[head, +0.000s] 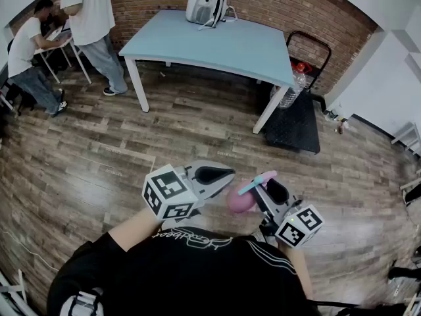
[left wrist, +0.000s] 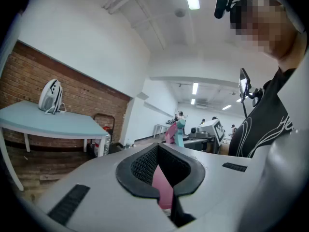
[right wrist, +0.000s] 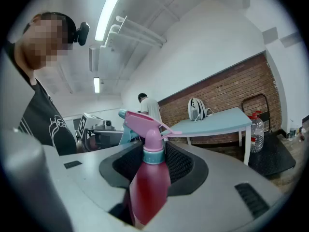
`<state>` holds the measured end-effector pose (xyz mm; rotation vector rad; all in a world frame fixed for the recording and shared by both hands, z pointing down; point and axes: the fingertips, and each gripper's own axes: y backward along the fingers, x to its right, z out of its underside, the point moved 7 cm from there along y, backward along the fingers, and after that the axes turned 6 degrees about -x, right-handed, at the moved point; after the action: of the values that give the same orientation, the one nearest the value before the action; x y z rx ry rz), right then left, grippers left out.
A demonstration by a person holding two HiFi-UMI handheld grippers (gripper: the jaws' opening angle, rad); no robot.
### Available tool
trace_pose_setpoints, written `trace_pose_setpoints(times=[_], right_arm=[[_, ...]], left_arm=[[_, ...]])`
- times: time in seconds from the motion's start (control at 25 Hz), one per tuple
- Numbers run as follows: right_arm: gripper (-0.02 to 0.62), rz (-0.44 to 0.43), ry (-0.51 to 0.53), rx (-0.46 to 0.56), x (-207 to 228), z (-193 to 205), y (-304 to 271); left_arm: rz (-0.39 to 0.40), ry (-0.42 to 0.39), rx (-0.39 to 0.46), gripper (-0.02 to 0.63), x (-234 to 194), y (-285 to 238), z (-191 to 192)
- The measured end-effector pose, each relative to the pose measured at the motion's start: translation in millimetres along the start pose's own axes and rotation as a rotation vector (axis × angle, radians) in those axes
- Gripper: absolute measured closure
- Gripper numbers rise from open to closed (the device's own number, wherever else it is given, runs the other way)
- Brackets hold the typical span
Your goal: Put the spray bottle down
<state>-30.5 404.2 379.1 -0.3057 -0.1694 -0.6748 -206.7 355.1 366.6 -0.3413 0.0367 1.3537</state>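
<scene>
Spray bottle: upright, gripped.
Magenta body, teal collar, pink trigger head; clamped between the jaws of the right tongs.

Floor: brown wood-plank floor running through the room.
Table: light blue rectangular table on white legs, standing on the planks against the red brick wall.
On the table: a grey-and-white backpack, upright at the far edge; it is the only thing on the top.
Cart: a black flat platform cart on the floor just beside the table's right end.
On the cart: a clear plastic water bottle with a red cap, upright by the table leg.
</scene>
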Motion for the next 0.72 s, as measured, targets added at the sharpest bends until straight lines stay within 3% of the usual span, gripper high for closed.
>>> trace_pose_setpoints(times=[0.32, 0.72], right_arm=[[0.457, -0.009, -0.037, 0.03, 3, -4, -6], [0.457, -0.032, 0.001, 0.021, -3, -12, -23]], left_arm=[[-0.016, 0.012, 0.014, 0.598, -3, 5, 0], [-0.045, 0.018, 0.037, 0.6, -11, 17, -3]])
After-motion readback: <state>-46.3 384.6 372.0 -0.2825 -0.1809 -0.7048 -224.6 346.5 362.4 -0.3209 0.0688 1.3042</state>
